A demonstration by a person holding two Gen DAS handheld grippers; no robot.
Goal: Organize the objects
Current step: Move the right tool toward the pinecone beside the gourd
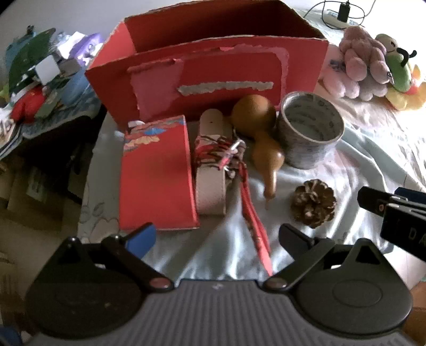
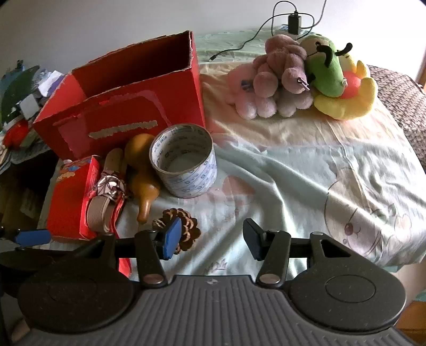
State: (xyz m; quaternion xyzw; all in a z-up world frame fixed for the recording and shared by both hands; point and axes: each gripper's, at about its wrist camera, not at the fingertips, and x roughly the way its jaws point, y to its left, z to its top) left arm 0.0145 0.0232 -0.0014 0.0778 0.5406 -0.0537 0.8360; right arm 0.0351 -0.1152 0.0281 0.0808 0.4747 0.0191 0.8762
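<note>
The cloth-covered surface is shown far more fully by the right wrist view, where a cartoon bear print and a grey knitted cover at the right edge are seen; in the left wrist view only its near part is visible, together with a cluttered side table that is mostly cut off in the other view. The open red box is seen standing at the back of the surface, its torn rim towards both cameras. The plush toys are seen whole only from the right wrist, with a charger and cable behind them.

In front of the box a row of things is laid: a flat red packet, a pale strap bundle bound with red cord, a brown gourd and a roll of tape standing on its side. The gourd is touching the tape roll and lies just beside the bundle. A pine cone lies apart, nearer the cameras.

The left gripper is held with its fingers spread wide and nothing between them; the row lies ahead of it, and the cord tail runs back between the fingers. The right gripper is likewise held apart and empty. The pine cone is partly hidden behind its left finger; whether they touch cannot be told.
</note>
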